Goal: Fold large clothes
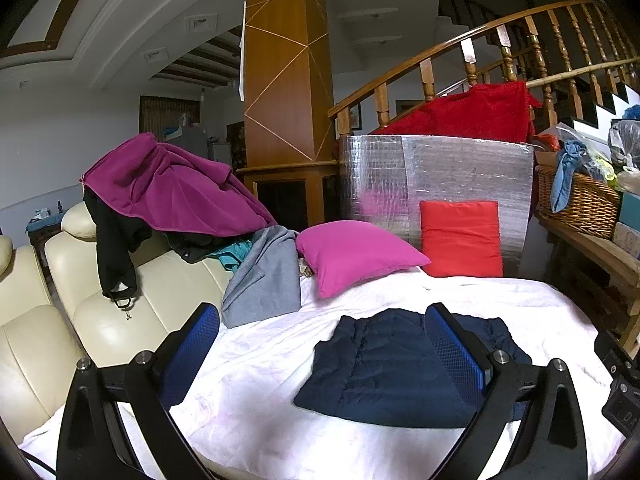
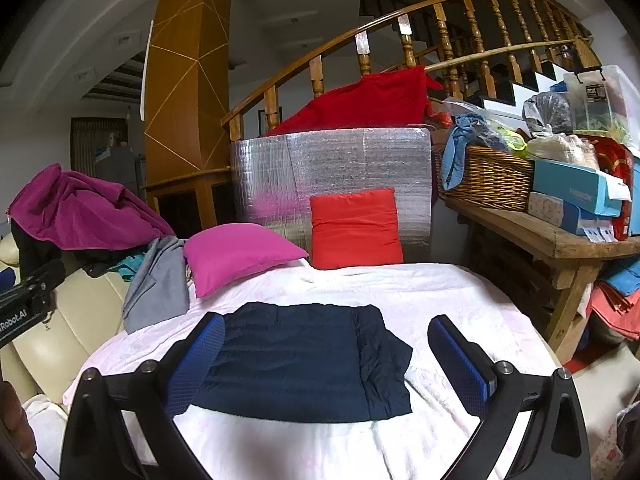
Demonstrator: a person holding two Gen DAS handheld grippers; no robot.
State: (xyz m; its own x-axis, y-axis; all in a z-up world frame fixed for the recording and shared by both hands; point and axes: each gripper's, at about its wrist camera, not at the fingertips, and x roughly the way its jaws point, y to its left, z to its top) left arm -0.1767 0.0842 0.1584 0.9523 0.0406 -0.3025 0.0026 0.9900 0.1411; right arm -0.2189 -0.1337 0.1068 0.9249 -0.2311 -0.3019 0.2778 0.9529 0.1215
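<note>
A: Navy quilted jacket [image 2: 296,364] lies folded to a flat rectangle on the white bed sheet [image 2: 440,296]; where are the grippers?

B: Left gripper [image 1: 324,356] and right gripper [image 2: 332,364] hover above it, fingers spread wide, holding nothing.

A: Procedure?

B: Probably pinch both near corners evenly, then fold away, keeping the edges aligned.

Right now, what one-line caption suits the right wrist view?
Open right tool above a folded navy jacket on the white sheet.
</note>
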